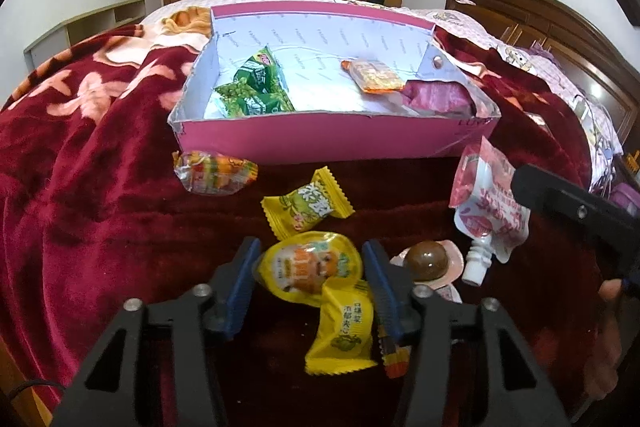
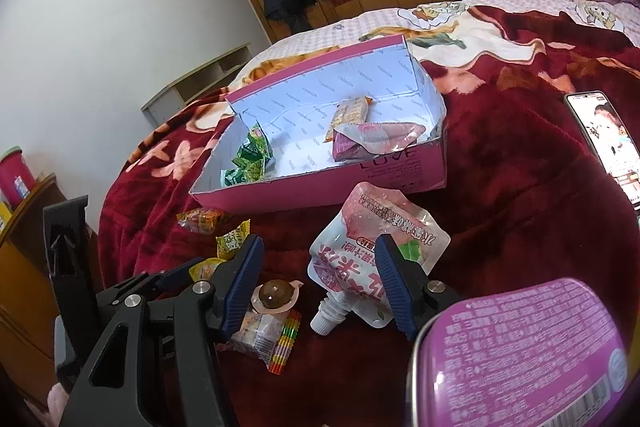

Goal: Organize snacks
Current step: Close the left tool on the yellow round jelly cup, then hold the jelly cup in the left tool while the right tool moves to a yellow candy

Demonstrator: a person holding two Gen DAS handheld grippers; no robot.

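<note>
Left gripper [image 1: 310, 275]: pointed downward, blue pads set at both sides of a packet. Right gripper [image 2: 320, 283]: pointed downward, jaws parted, pads gripping nothing.

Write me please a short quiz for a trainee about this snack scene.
1. True or false: the pink box is empty.
2. What sits between the left tongs? A. round yellow pack B. a banana C. a spoon
3. In the right wrist view, which device lies on the red blanket, right of the box?
Key: 1 false, green packs and others lie inside; 2 A; 3 a phone.
</note>
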